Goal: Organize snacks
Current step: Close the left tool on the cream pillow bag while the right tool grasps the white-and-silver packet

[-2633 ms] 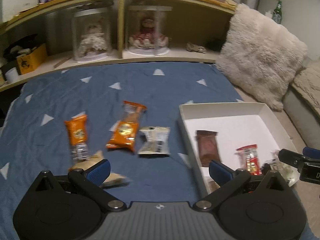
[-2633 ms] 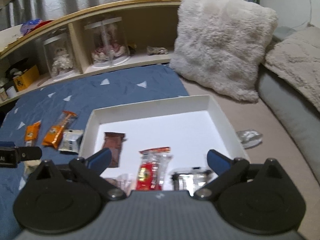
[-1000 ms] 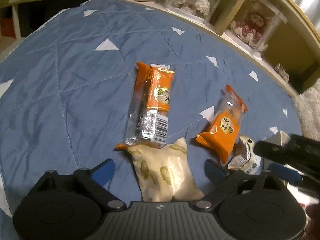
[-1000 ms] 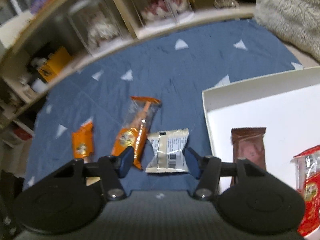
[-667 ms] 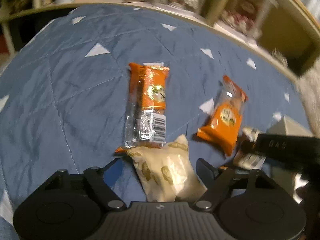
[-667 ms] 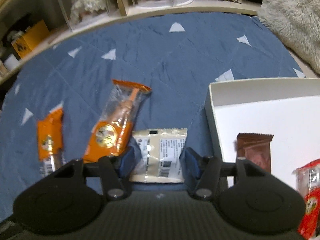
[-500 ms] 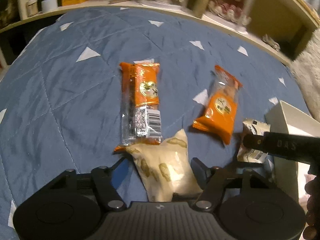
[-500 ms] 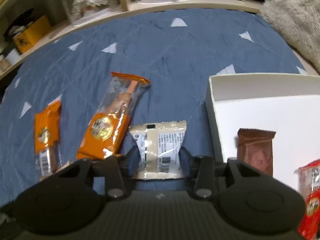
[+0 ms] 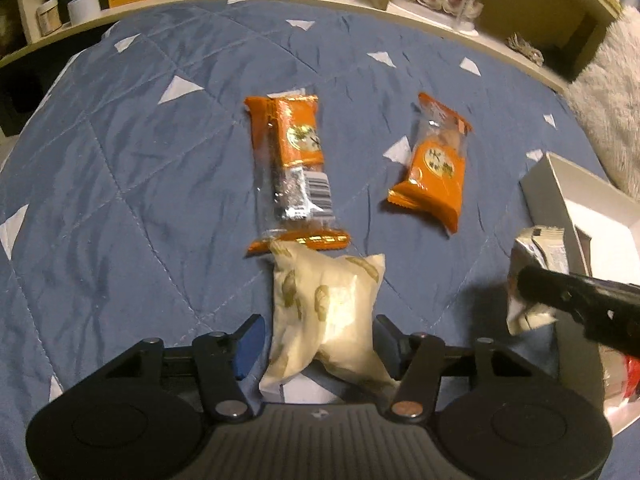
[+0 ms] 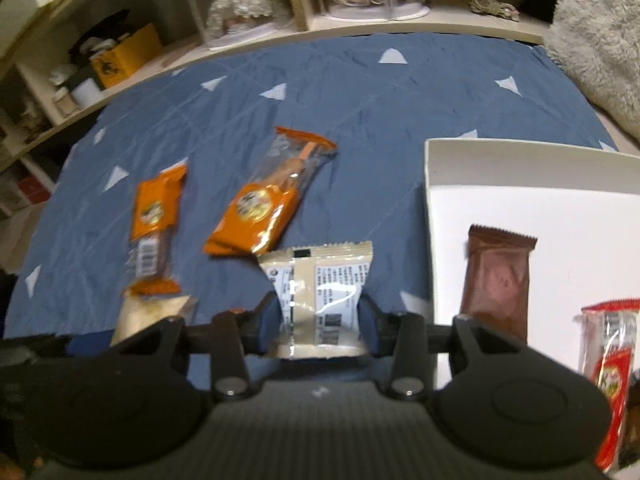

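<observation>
I have the right claw (image 10: 318, 326) clenched on the white packet (image 10: 320, 292) and the left claw (image 9: 320, 344) pinching the cream pouch (image 9: 326, 312), both for the white box (image 10: 520, 168) at right.

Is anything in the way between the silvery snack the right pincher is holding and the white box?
Nothing visible blocks it. The right gripper is shut on the beige snack packet, and only bare blue quilt lies between it and the white box. The box's low wall has to be cleared, and the brown packet lies just inside.
</observation>
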`<state>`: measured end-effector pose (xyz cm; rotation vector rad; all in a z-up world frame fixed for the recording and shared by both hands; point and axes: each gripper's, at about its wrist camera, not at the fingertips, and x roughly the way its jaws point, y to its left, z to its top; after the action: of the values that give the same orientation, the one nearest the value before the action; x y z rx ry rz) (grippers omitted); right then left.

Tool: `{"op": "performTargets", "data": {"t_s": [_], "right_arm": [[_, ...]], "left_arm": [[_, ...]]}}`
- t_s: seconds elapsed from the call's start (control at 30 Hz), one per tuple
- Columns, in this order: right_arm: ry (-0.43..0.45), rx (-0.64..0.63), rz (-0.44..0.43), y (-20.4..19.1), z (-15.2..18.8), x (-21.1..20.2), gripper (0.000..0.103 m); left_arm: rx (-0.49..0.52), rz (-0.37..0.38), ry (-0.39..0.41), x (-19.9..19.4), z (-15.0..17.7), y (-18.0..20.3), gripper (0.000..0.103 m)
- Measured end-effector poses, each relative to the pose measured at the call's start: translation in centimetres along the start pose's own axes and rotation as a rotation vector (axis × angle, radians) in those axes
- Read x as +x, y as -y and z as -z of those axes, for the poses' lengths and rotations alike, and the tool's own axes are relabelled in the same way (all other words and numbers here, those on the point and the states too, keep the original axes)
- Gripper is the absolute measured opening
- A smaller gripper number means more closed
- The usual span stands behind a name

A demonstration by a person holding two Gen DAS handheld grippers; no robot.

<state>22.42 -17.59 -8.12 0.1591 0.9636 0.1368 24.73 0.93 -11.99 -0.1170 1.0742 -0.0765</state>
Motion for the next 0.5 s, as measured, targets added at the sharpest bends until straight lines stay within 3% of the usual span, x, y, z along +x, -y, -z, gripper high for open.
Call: {"op": "performTargets", "data": {"t_s": [0.3, 0.5], "right_arm": [[0.008, -0.066, -0.019, -0.7, 2.0, -1.3, 0.047], [0.023, -0.058, -0.041, -0.4, 1.7, -1.6, 0.047]], "left_arm": [[-0.036, 0.004, 0.014, -0.8, 0.5, -0.4, 0.047], [-0.047, 0.016, 0.068, -3.1, 0.6, -0.1, 0.046]]}}
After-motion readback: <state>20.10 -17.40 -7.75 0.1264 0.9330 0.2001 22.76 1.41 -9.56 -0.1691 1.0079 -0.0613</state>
